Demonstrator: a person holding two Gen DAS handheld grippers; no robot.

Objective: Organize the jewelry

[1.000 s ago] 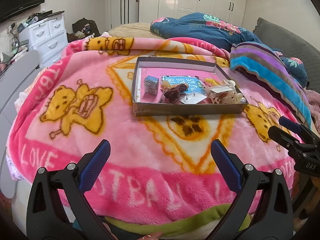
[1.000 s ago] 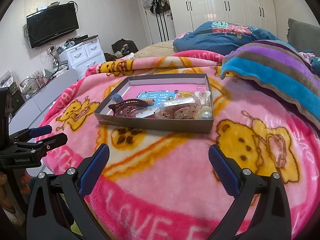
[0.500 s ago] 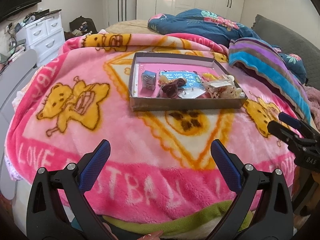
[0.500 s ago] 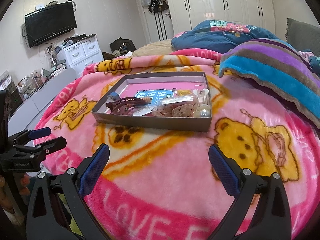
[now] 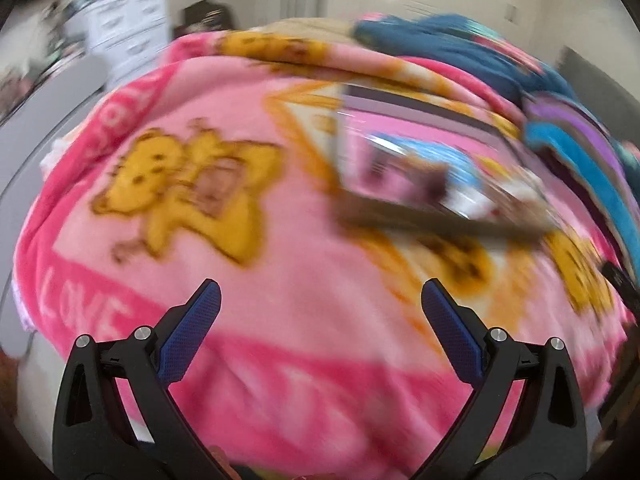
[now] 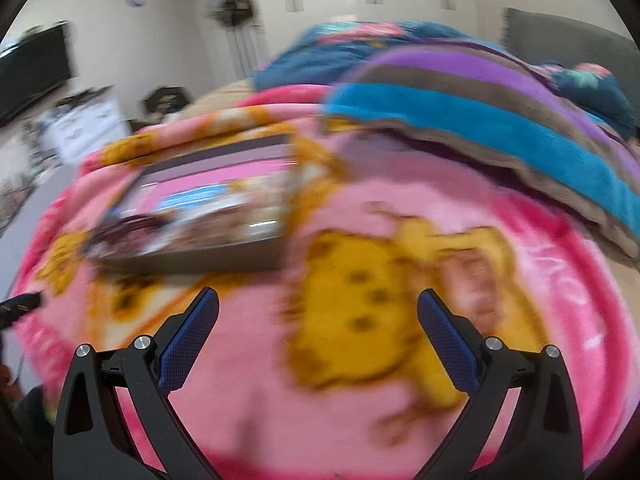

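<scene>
A shallow grey box (image 5: 436,222) with jewelry and hair pieces inside lies on a pink blanket; both views are blurred by motion, so the items inside are smeared. It also shows in the right wrist view (image 6: 208,258), up and left of centre. My left gripper (image 5: 320,300) is open and empty above the blanket, with the box ahead to the right. My right gripper (image 6: 318,308) is open and empty, with the box ahead to the left. The left gripper's tip shows in the right wrist view at the left edge (image 6: 18,306).
The pink blanket (image 5: 248,288) with yellow bear prints covers the bed. A striped blue and purple blanket (image 6: 500,112) is folded at the right. White drawers (image 5: 124,28) stand at the left, wardrobes at the back.
Both grippers have moved quickly forward over the blanket; the left one swung left and the right one swung right, so the box shifted sideways in each view. Both stay open.
</scene>
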